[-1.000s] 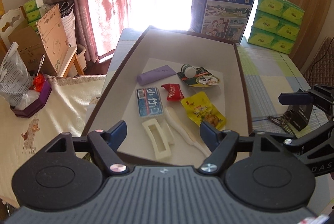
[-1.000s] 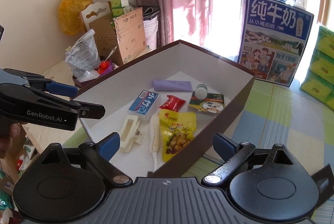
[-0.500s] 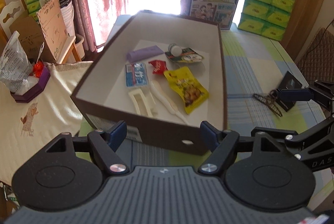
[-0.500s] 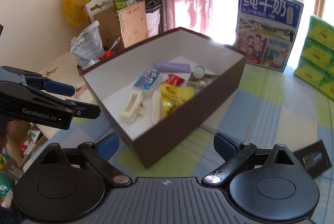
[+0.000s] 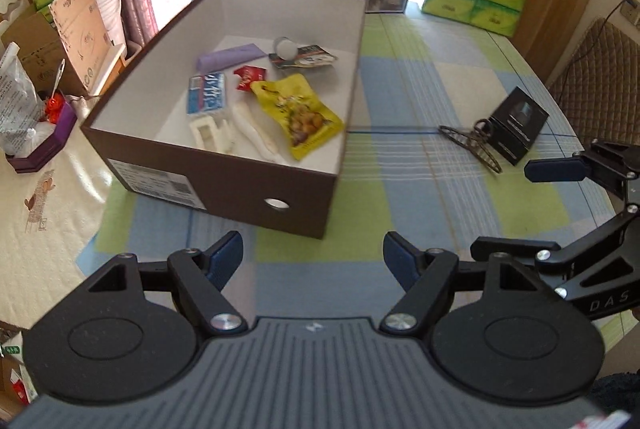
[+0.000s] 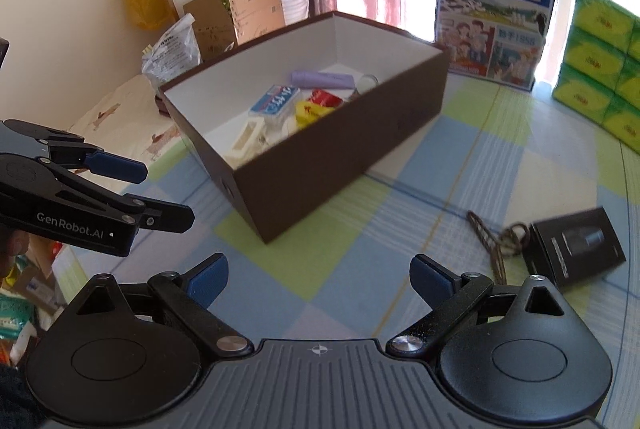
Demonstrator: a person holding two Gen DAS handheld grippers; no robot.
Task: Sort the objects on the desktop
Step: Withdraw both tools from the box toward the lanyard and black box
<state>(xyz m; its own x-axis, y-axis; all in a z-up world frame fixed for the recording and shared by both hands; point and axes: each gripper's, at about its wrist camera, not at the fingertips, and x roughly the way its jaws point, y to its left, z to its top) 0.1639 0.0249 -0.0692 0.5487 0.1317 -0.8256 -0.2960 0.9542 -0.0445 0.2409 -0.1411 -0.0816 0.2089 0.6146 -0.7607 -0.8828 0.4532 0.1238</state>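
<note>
Brown box (image 5: pixel 224 181) on the checked tablecloth (image 5: pixel 400 189), holding a yellow snack bag (image 5: pixel 300 113), a blue-white pack (image 5: pixel 208 93), a purple case (image 5: pixel 228 57), a cream hair clip (image 5: pixel 208 133) and a red packet (image 5: pixel 250 77). Outside the box, to its right on the cloth: a brown hair clip (image 5: pixel 472 145), touching a small black box (image 5: pixel 518 125). Left gripper (image 5: pixel 312 261) with fingers wide apart, nothing between. Right gripper (image 6: pixel 320 281) also spread open and empty, above bare cloth.
</note>
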